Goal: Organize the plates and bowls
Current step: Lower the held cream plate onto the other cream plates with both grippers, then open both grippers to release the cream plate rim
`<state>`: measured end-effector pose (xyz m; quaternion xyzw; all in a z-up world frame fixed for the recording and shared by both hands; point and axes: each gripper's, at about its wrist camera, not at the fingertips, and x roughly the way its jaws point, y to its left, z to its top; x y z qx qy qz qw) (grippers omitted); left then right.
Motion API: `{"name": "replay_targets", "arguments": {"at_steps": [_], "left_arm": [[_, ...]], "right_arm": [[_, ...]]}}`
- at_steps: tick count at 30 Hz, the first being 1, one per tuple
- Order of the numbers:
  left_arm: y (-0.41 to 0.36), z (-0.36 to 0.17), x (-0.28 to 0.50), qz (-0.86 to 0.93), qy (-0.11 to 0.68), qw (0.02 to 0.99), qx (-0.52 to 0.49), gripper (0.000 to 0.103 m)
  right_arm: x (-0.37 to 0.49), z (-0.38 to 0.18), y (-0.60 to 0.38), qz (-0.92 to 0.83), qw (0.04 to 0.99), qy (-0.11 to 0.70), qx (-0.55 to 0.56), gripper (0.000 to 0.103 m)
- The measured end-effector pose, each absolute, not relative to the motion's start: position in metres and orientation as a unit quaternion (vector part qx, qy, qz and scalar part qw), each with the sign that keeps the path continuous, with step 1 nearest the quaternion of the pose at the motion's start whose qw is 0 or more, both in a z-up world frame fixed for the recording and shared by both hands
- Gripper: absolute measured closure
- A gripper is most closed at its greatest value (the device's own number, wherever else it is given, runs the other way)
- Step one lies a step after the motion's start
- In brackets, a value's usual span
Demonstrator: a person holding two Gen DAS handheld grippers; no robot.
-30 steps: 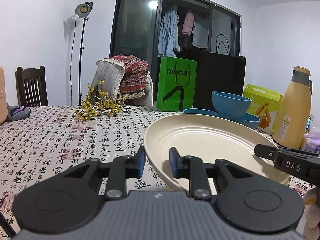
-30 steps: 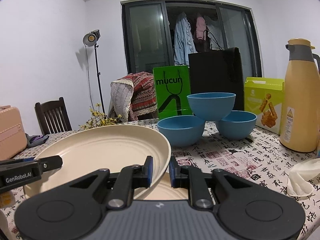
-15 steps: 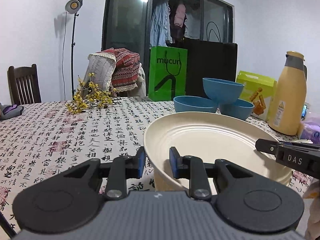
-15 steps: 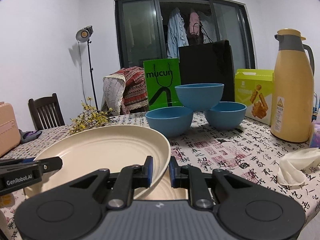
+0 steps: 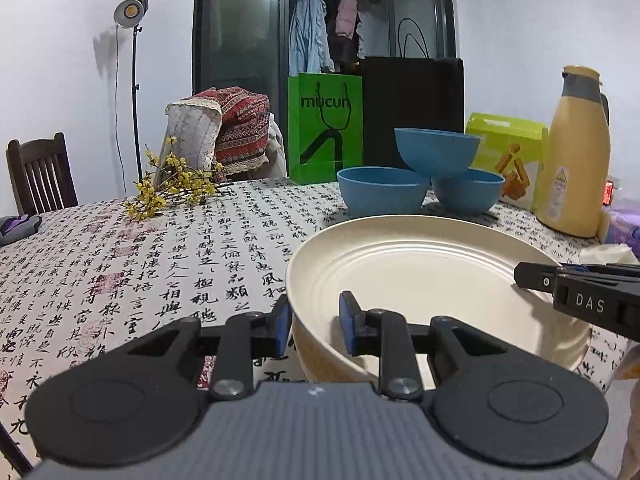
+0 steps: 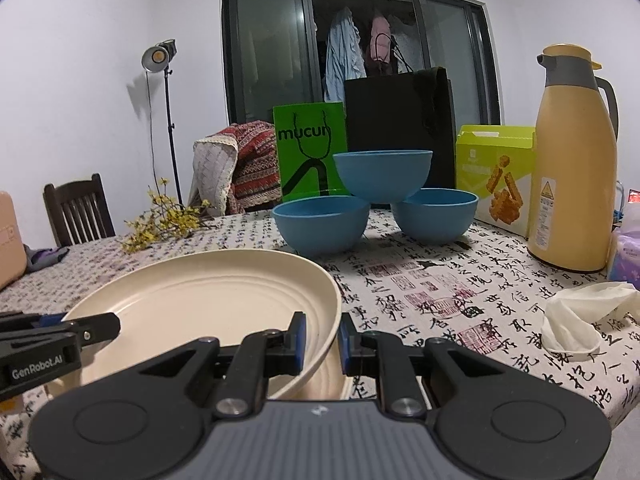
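Observation:
A large cream plate [image 5: 424,276] is held level just above the table's near edge by both grippers. My left gripper [image 5: 314,330] is shut on its left rim. My right gripper [image 6: 322,344] is shut on its right rim, and the plate also shows in the right wrist view [image 6: 208,300]. A second cream dish [image 6: 324,384] shows directly under the held plate. Three blue bowls [image 5: 420,184] stand behind, two on the table and one resting on top of them; they also show in the right wrist view [image 6: 376,204].
A yellow thermos [image 6: 572,168], a green snack box [image 6: 496,184], green and black paper bags [image 6: 312,148], a crumpled white tissue [image 6: 580,320] and a yellow flower sprig [image 5: 172,188] lie on the calligraphy tablecloth [image 5: 140,264]. A dark chair [image 5: 40,180] stands at the far left.
Both grippers have moved the plate lower and closer to the table. The bowls and bags now sit higher in both views. The grips have not changed.

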<state>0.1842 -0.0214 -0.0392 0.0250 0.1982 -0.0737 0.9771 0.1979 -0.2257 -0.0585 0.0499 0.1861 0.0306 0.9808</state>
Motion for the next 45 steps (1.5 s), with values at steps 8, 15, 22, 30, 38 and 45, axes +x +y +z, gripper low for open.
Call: {"name": "replay_targets", "arguments": {"at_steps": [8,15,22,30,38,45], "left_arm": [[-0.029,-0.046,0.185,-0.07,0.199,0.976,0.049,0.077],[-0.039,-0.051,0.183,-0.058,0.193,0.975,0.089,0.077],[-0.05,-0.056,0.181,-0.045,0.187,0.973,0.131,0.076],[-0.053,-0.056,0.181,-0.051,0.185,0.973,0.129,0.063],[-0.034,-0.047,0.177,-0.051,0.172,0.981,0.069,0.017],[-0.015,-0.037,0.171,-0.043,0.156,0.986,0.025,0.0]], "right_arm": [[0.198,-0.067,-0.226,0.026,0.981,0.19,0.039,0.086],[0.198,-0.075,-0.226,0.026,0.98,0.194,0.033,0.086],[0.199,-0.078,-0.229,0.025,0.98,0.195,0.032,0.086],[0.2,-0.079,-0.231,0.027,0.98,0.193,0.034,0.086],[0.198,-0.079,-0.248,0.033,0.978,0.193,0.074,0.051],[0.194,-0.077,-0.261,0.055,0.975,0.185,0.111,0.0]]}}
